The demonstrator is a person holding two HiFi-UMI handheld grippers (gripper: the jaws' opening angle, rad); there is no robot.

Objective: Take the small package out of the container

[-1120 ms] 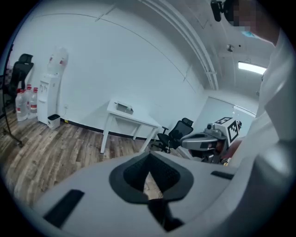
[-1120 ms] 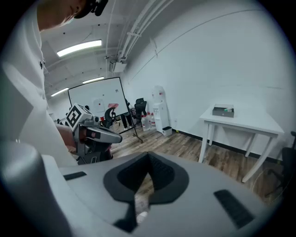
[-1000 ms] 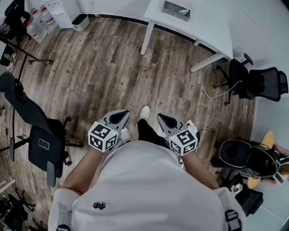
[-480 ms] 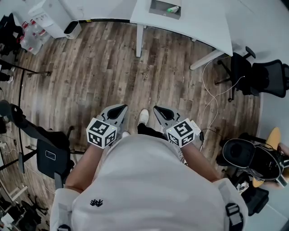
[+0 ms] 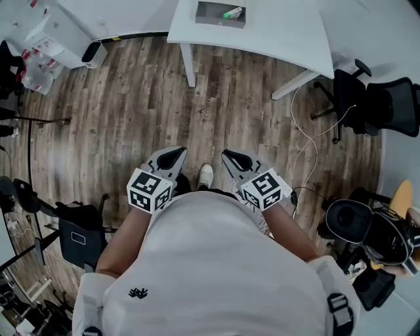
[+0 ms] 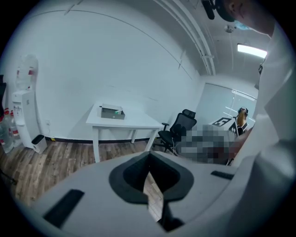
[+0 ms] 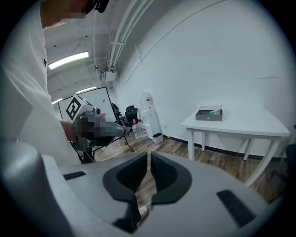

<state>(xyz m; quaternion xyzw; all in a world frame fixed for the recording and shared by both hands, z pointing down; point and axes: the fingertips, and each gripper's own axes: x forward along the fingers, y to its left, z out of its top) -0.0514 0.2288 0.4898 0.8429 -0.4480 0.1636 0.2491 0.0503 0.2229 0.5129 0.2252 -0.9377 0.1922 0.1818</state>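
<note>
Left gripper (image 5: 176, 152) and right gripper (image 5: 230, 154), at waist: fingers together on both, nothing held. Surface (image 5: 282, 36) stands well off at 12 o'clock. Container (image 5: 220, 14) sits on it, package (image 5: 231, 12) inside. Judgement: extraction not begun; approach, grasp and lift-out all remain.

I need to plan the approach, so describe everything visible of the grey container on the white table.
The container is a shallow, grey, open-topped rectangular box; whether it is plastic or metal cannot be told. It sits flat and level on the far part of the white table. A small green-and-white package lies inside it at one end. Nothing else touches it.
</note>
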